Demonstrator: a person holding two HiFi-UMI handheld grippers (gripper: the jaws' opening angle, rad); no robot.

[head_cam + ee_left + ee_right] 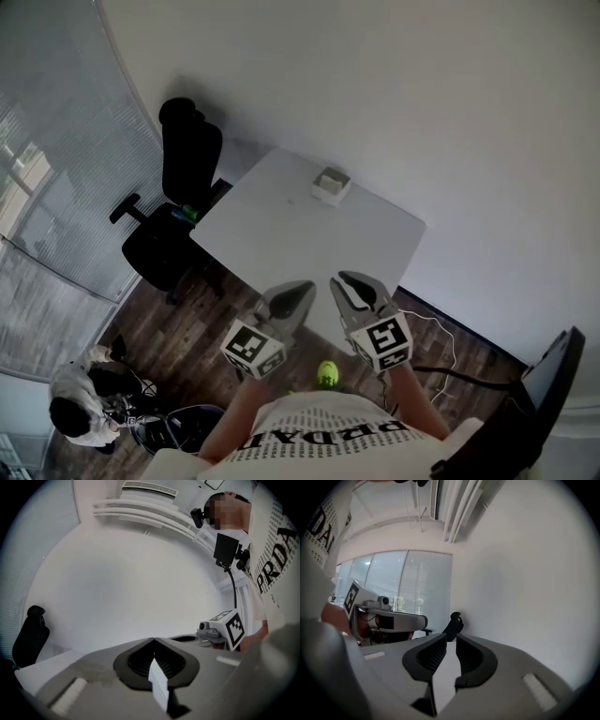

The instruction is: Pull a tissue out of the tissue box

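In the head view the white tissue box [331, 185] stands near the far edge of the white table [281, 244], with a tissue showing at its top. Both grippers are held side by side over the table's near edge, well short of the box. The left gripper [302, 289] has its jaws together with nothing between them; its tips meet in the left gripper view [153, 640]. A narrow gap separates the jaws of the right gripper [345, 281], and only the table shows through it [451, 639]. Neither gripper view shows the box.
A black office chair [178, 206] stands at the table's left side. Farther off at the lower left, a person [84, 403] crouches on the wood floor. A dark monitor [553, 375] and cables lie at the right. White walls close off the far side.
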